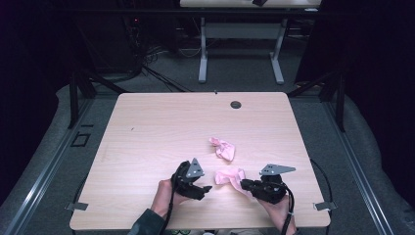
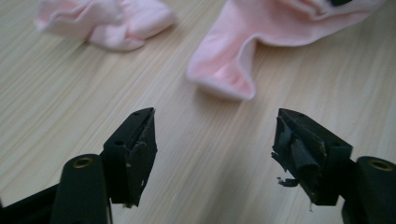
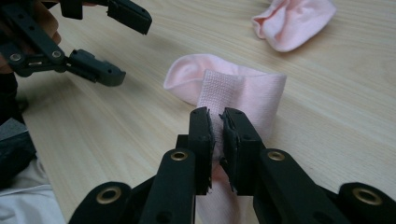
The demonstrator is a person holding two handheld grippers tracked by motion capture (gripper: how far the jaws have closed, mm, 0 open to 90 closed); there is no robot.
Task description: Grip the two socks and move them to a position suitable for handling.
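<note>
Pink sock (image 3: 243, 93), plain, unlabelled

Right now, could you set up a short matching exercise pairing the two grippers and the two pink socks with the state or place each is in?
Things:
1. left gripper
2. right gripper
3. near sock
4. far sock

States or places:
A. lies crumpled alone, farther up the table
B. jaws apart over bare wood, nothing between them
C. pinched at one end, the rest lying on the table
D. jaws closed on pink fabric

Pairs: 1-B, 2-D, 3-C, 4-A
</note>
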